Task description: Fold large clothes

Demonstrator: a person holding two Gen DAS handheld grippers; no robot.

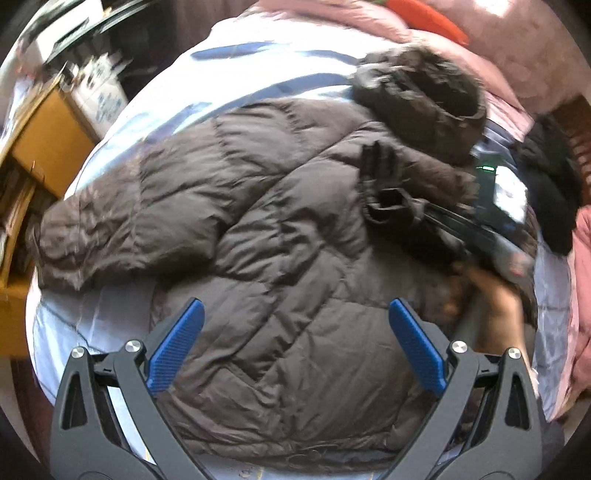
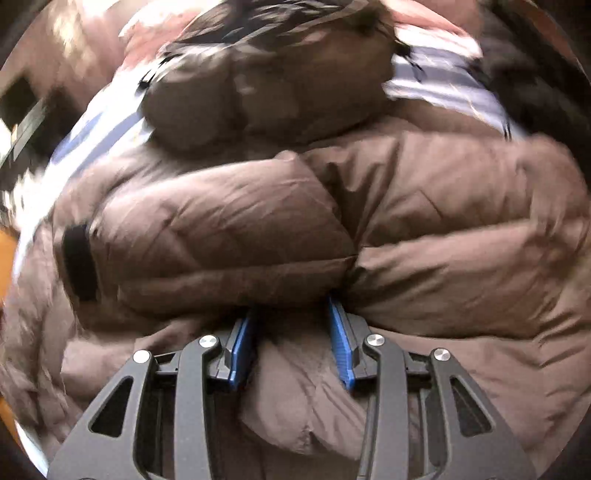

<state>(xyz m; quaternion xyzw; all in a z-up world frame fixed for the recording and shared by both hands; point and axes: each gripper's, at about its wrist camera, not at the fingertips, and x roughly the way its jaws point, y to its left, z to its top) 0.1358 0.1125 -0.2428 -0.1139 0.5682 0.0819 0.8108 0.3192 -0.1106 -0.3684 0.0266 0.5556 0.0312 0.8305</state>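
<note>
A large brown puffer jacket (image 1: 258,236) lies spread on a pale blue striped sheet (image 1: 236,74), its fur-trimmed hood (image 1: 424,99) at the far right and one sleeve (image 1: 110,236) reaching left. My left gripper (image 1: 295,314) hovers open and empty above the jacket's lower body. My right gripper (image 2: 291,317) is shut on a fold of the jacket (image 2: 295,229), the fabric bunched between its blue pads (image 2: 242,354). The right gripper also shows in the left wrist view (image 1: 476,229), at the jacket's right side by the other sleeve's cuff (image 1: 384,173).
Pink bedding (image 1: 498,48) and an orange item (image 1: 428,16) lie beyond the hood. A black garment (image 1: 550,181) lies at the right. Cardboard boxes (image 1: 48,136) stand beside the bed at the left.
</note>
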